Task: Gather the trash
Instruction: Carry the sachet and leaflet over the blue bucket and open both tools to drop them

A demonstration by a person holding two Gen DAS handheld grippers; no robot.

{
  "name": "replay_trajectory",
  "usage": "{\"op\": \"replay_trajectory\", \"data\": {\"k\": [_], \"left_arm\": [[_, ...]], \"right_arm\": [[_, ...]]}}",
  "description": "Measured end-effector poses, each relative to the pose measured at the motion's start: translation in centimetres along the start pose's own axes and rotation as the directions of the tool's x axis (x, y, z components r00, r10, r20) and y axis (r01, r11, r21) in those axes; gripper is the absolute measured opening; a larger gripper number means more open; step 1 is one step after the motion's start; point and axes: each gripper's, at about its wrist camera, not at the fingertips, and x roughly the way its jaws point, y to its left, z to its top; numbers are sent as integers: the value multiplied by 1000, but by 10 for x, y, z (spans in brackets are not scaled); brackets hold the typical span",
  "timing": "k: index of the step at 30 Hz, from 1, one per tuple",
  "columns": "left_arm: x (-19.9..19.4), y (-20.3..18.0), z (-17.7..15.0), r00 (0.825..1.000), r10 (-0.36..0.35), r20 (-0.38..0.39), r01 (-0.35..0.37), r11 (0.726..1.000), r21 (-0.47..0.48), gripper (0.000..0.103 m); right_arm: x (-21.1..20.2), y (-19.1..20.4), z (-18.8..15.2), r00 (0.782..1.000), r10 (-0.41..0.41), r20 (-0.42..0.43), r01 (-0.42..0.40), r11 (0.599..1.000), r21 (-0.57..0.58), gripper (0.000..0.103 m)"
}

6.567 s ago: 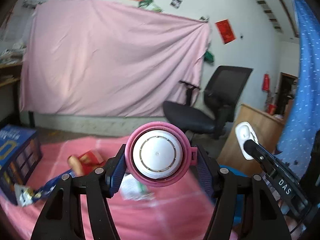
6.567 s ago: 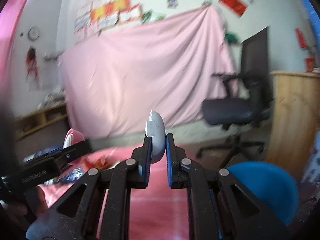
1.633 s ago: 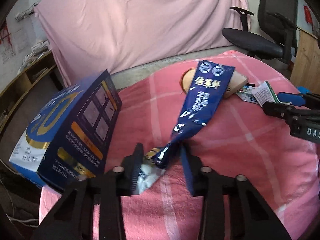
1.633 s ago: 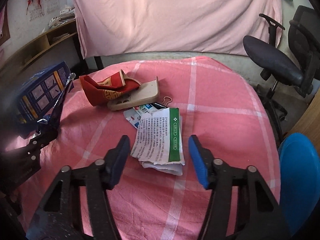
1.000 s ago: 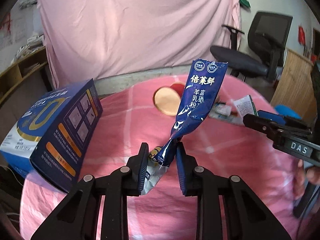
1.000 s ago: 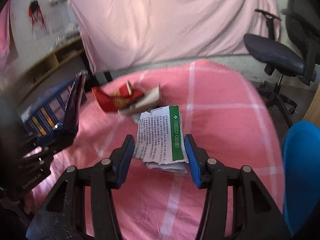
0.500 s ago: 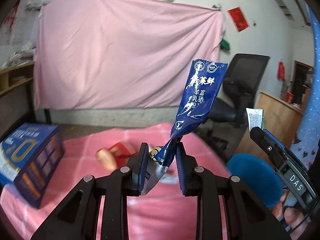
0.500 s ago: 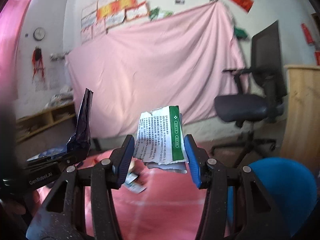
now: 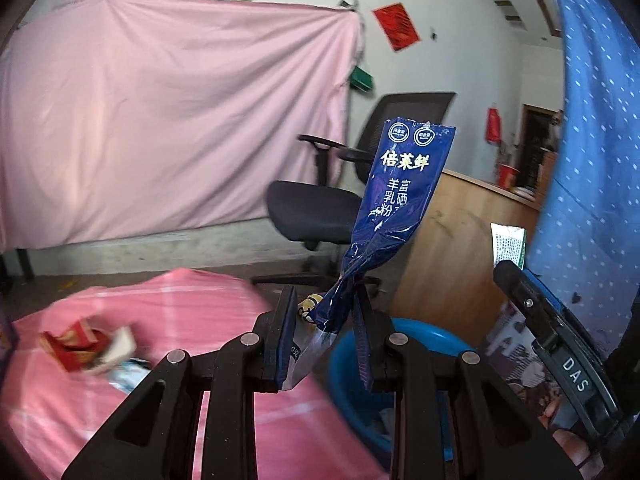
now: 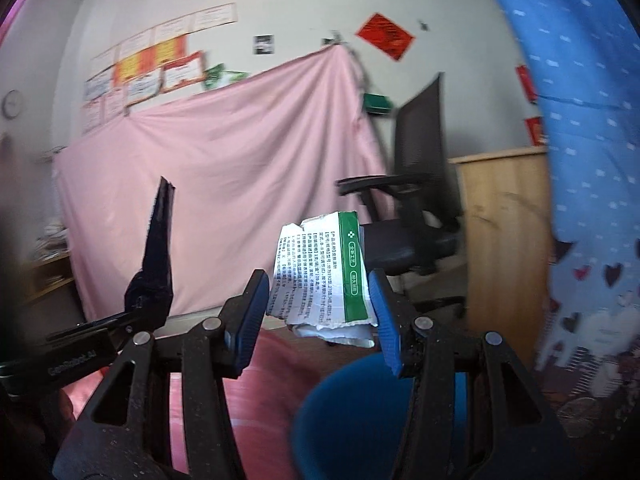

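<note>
Left tongs (image 9: 323, 334) pinch the twisted neck of a long dark-blue foil sachet with white lettering (image 9: 400, 196), so its torn top stands up ahead of the fingers and its silvery crumpled tail hangs between them. Gripping at the narrow twist looks deliberate: it is the stiffest part of a floppy wrapper, and the load hangs free to fall once the jaws part. Right tongs (image 10: 318, 312) clamp a folded white paper leaflet with a green stripe (image 10: 326, 276) by its two side edges, jaws set wide to match its width, the sheet held upright and off the surface.

Both loads are carried in the air towards the round blue plastic bin (image 9: 416, 344), which stands off the right edge of the surface draped in a pink checked cloth (image 9: 224, 432). My reading is that the drop into the bin comes next.

From the left wrist camera, the bin's rim and some pale scraps inside it show below the sachet, and leftover litter, a red carton beside a beige flat piece (image 9: 86, 346), lies blurred near the surface's left edge. That camera catches only the leaflet's top corner. From the right wrist camera, the leaflet's printed face is plain, the bin sits directly below the fingers, and the sachet appears edge-on as a thin dark blade; the leftover litter is out of its sight.
</note>
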Motion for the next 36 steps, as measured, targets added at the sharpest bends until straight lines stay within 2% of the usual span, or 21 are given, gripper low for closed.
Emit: {"op": "replay_trajectory", "data": {"k": [6, 11, 15, 18, 23, 27, 32, 36], "left_arm": [[33, -33, -4, 994, -81, -69, 82, 997, 8, 23], [58, -51, -14, 979, -113, -170, 116, 993, 10, 23], [72, -61, -29, 968, -106, -229, 114, 993, 23, 23], [84, -64, -36, 951, -109, -288, 116, 993, 7, 23], [97, -67, -46, 935, -97, -341, 106, 994, 8, 23], [106, -68, -52, 920, -94, -381, 99, 995, -5, 23], [121, -66, -59, 895, -55, -442, 64, 998, 5, 24], [128, -61, -62, 890, -42, -454, 45, 999, -4, 25]], "right_arm": [[2, -49, -4, 991, -109, -76, 115, 991, 68, 77], [16, -81, -15, 967, -155, -203, 183, 975, 128, 77], [20, -94, -24, 953, -148, -263, 193, 969, 156, 77], [25, -102, -30, 947, -109, -301, 178, 961, 212, 77], [34, -116, -39, 930, -81, -358, 183, 948, 259, 77], [40, -116, -44, 920, -69, -386, 180, 949, 259, 77], [47, -114, -47, 907, -61, -417, 184, 947, 262, 77], [55, -118, -48, 900, -59, -432, 188, 947, 262, 78]]}}
